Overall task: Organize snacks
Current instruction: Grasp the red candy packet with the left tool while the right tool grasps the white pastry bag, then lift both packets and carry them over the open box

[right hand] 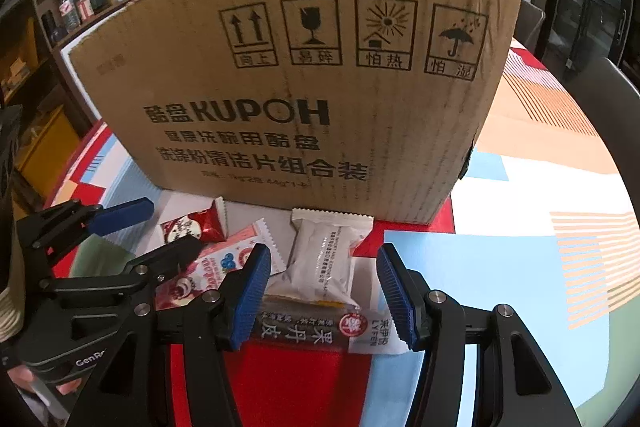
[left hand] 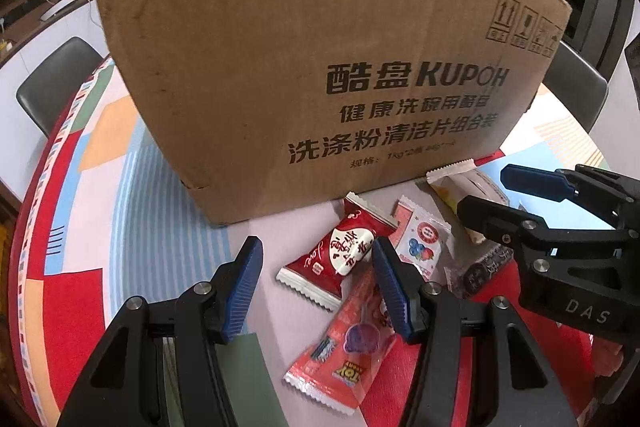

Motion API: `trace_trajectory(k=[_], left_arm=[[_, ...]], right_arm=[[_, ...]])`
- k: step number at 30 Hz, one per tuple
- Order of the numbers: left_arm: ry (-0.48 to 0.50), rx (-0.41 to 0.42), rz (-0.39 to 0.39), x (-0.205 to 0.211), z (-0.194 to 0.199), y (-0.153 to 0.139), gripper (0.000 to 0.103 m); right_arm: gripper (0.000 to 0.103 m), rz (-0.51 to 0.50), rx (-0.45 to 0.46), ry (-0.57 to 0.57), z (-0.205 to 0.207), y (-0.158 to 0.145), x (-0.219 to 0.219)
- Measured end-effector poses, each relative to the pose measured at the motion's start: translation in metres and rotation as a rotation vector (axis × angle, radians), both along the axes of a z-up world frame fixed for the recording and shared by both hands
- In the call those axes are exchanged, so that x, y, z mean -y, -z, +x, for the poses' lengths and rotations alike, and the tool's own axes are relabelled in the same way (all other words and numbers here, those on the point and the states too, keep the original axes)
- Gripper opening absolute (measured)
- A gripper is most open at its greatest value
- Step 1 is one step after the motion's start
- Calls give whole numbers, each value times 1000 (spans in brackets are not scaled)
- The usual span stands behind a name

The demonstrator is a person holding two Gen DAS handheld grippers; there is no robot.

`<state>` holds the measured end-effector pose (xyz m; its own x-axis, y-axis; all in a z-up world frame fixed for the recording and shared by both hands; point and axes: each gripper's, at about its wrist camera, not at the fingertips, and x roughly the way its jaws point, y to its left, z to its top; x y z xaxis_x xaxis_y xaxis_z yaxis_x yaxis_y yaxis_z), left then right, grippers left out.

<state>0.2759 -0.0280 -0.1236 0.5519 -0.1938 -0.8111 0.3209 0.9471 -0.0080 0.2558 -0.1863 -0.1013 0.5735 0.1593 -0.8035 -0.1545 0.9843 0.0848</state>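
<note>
A tall cardboard box [left hand: 304, 67] stands on the table; it also fills the right wrist view [right hand: 304, 87]. Several snack packets lie in front of it. My left gripper [left hand: 316, 291] is open over a red candy packet [left hand: 340, 259] and a red lollipop packet [left hand: 348, 347]. A pink-white packet [left hand: 422, 239] lies to their right. My right gripper [right hand: 324, 295] is open, straddling a white packet [right hand: 328, 259] and a dark fruit-leather strip [right hand: 320, 327]. The right gripper also shows in the left wrist view [left hand: 492, 191], and the left gripper shows in the right wrist view [right hand: 172, 227].
The table wears a colourful patterned cloth [right hand: 540, 227]. Grey chairs [left hand: 52, 83] stand at the far side, one more at the right [right hand: 608, 95]. Shelves with bottles [right hand: 76, 7] line the wall behind.
</note>
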Motion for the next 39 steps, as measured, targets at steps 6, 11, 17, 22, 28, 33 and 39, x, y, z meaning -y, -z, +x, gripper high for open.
trace_trajectory(k=[6,11,17,22,28,33,39], left_arm=[[0,-19,-38,-1,7,3,56],[5,-34,-73,-2,9,7,47],[12,-28,-81,4,4,6,35],[5,-32,-94,7,-5,6,23],[-1,-22,-97,6,-14,0,23],[-9,-3,-111,1,-27,-13,23],[-28,47,-117,-11,-48,-32,23]], right_arm=[[56,0,-7,-1,4,6,1],[56,-15,-3,-1,6,8,-2],[38,-13,-27,-17,5,17,-2],[33,-29,-17,-20,0,19,-6],[33,-25,-1,-17,-10,14,-9],[33,-11,22,-26,-15,1,-10],[33,-26,71,-43,-31,-13,-13]])
